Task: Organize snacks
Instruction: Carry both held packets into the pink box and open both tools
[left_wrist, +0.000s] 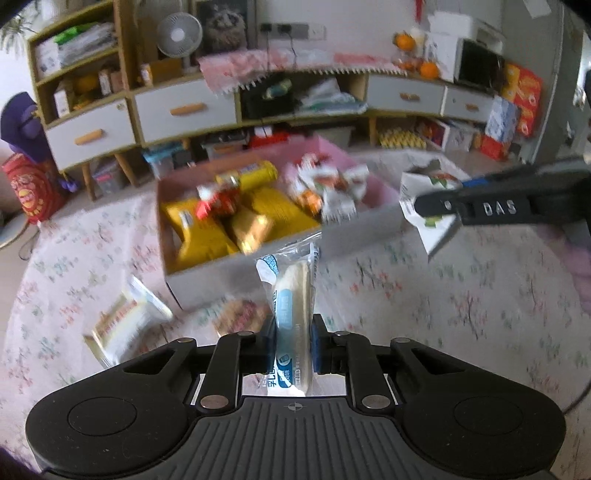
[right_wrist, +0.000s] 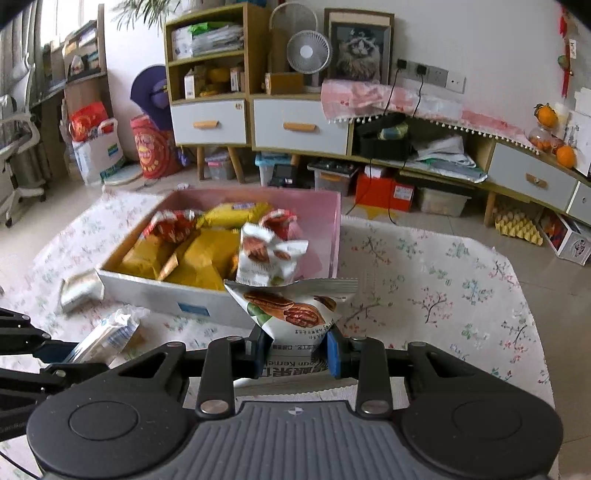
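Observation:
My left gripper (left_wrist: 294, 345) is shut on a blue-and-white wrapped snack bar (left_wrist: 291, 295), held upright in front of the snack box (left_wrist: 221, 273). My right gripper (right_wrist: 297, 349) is shut on a white pecan packet (right_wrist: 291, 310), just before the box's near right corner (right_wrist: 207, 299). The box holds yellow packets (right_wrist: 207, 254), red packets (right_wrist: 173, 225) and a pecan packet (right_wrist: 266, 254). The right gripper also shows in the left wrist view (left_wrist: 436, 206), holding its packet (left_wrist: 424, 214) right of the box. The left gripper's snack bar shows at the lower left of the right wrist view (right_wrist: 107, 336).
A floral cloth (right_wrist: 443, 295) covers the table. A white snack packet (left_wrist: 125, 325) and a biscuit packet (left_wrist: 240, 314) lie on the cloth left of and in front of the box. A cabinet with drawers (right_wrist: 295, 125) stands behind the table.

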